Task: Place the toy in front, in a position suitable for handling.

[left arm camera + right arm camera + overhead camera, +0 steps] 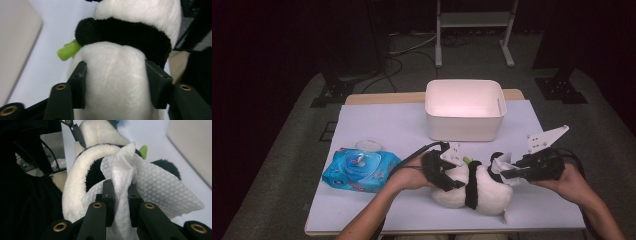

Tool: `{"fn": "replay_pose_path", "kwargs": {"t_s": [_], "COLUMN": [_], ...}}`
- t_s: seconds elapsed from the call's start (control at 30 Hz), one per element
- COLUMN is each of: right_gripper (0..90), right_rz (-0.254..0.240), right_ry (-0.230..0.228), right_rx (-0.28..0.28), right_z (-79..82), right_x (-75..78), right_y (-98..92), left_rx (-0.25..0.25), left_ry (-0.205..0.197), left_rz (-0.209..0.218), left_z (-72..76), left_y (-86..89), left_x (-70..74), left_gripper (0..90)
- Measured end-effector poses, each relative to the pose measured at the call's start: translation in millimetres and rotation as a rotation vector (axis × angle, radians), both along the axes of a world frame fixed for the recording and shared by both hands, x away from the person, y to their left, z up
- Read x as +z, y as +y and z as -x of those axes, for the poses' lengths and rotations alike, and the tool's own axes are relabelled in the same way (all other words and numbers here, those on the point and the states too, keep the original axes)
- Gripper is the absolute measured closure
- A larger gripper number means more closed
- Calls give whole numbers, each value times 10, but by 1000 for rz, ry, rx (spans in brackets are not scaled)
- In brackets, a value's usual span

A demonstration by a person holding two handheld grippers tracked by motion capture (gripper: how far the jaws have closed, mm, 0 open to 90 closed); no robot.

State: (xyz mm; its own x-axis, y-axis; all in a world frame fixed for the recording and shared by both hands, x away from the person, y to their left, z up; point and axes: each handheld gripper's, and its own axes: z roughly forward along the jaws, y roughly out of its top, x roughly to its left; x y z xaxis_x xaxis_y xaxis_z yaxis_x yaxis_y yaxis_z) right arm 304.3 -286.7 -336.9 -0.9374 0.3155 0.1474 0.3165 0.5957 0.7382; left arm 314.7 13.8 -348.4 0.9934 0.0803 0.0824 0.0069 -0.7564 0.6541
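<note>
While my left gripper (113, 85) has its jaws clamped on the plush panda (474, 187) lying on the table (377, 125), I keep the right gripper's (119, 195) jaws pinching the wet wipe (150, 187) and rub gently over the fur just ahead.

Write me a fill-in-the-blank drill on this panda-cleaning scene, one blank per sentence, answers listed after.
1. The left gripper is clamped on the toy panda's ____ body.
2. The right gripper pinches a white ____.
3. The pack of wipes is coloured ____.
4. Behind the panda stands a white ____.

Missing words: white; wipe; blue; bin
</note>
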Motion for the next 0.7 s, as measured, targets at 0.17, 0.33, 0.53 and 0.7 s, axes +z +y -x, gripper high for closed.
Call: {"fn": "replay_pose_path", "kwargs": {"t_s": [0.17, 0.33, 0.53, 0.7], "right_gripper": [810, 809, 809, 809], "right_rz": [1, 15, 4, 11], "right_ry": [-3, -7, 13, 4], "right_rx": [-12, 2, 29, 25], "right_z": [-148, -320, -342, -364], "right_x": [86, 161, 125, 177], "right_y": [39, 187, 259, 301], "left_rx": [34, 54, 73, 51], "left_ry": [-50, -64, -35, -57], "left_rz": [22, 10, 22, 9], "left_z": [-70, -134, -73, 92], "left_y": [37, 46, 149, 207], "left_x": [74, 121, 20, 14], "left_gripper": [477, 476, 471, 447]}}
